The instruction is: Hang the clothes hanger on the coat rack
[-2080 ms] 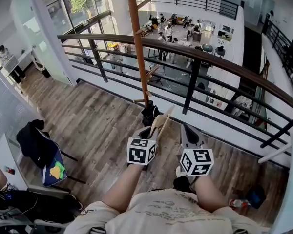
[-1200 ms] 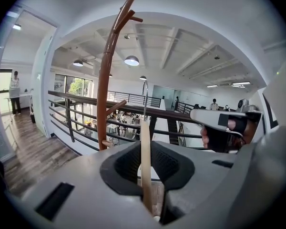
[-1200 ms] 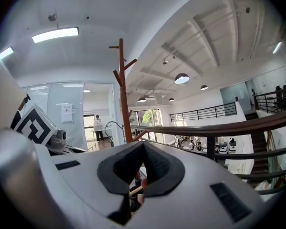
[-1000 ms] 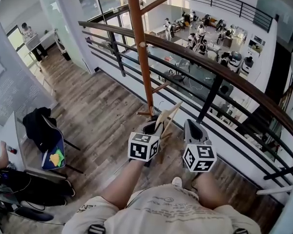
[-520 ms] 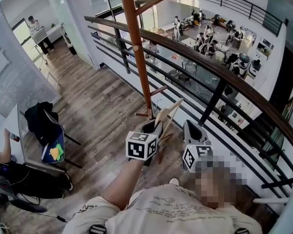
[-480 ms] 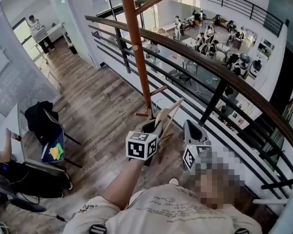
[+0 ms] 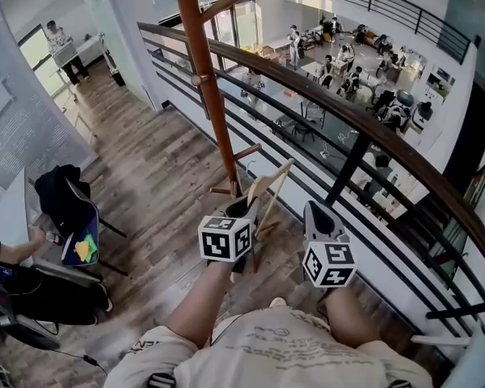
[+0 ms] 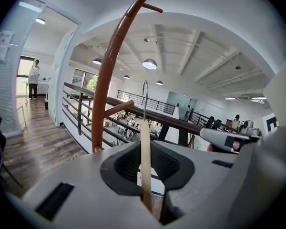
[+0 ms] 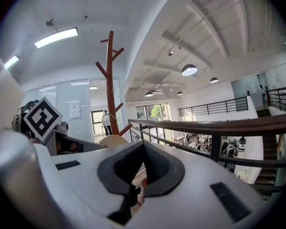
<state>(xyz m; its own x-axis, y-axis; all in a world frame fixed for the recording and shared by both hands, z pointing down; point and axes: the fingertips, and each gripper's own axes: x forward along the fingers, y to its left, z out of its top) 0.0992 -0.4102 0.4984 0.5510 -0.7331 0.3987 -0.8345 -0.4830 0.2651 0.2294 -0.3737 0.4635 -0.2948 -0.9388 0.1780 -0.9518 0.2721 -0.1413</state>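
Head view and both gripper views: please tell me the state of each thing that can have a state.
clothes hanger: clamped in the left gripper, not yet on the rack
coat rack: upright, visible pegs bare
left gripper: shut on the clothes hanger
right gripper: shut, holding nothing
black jacket: draped over a chair

My left claw (image 7: pixel 244 210) is clamped on the hanger (image 8: pixel 145 161), left forearm (image 7: pixel 200 307) stretched forward. Just right of it, my right claw (image 7: pixel 318 215) is closed, empty.
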